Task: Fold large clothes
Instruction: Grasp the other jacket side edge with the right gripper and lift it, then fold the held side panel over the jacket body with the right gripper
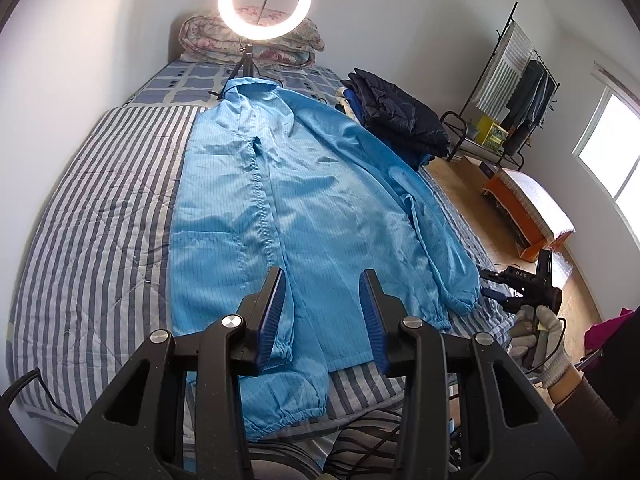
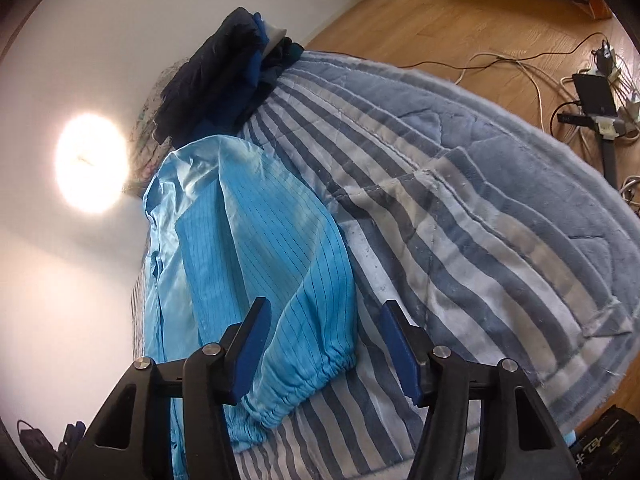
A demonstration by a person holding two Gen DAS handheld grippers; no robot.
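A: Start close in. What are the tongs doing?

B: Both pairs stand spread with nothing between the pads. The left gripper (image 1: 326, 320) hovers over the hem end of the blue coat (image 1: 280, 184), above the folded-in sleeve cuff (image 1: 280, 350). The right gripper (image 2: 332, 350) sits low at the bed's side, and the other elastic cuff (image 2: 320, 376) lies just ahead of its blue pads (image 2: 250, 350), partly in the gap but not pinched

A: And how does the coat lie?

B: Flat on the striped quilt (image 1: 100, 200), zip up, its long axis running straight away from the left tongs: hem nearest, collar (image 1: 248, 84) farthest. One sleeve is laid over the body; the sleeve on the right hand's side stretches out along the coat's edge

A: So which hand is nearer that loose sleeve?

B: The right, I'd judge. Its cuff is just ahead of those jaws, so the coming move likely turns on closing there and carrying the sleeve across toward the zip line

A: Anything holding other things?

B: No real containers. Beyond the coat's shoulder sits a pile of dark folded clothes (image 1: 400, 120), and at the bed's head a ring light (image 1: 265, 4) before a rolled floral quilt (image 1: 200, 40)
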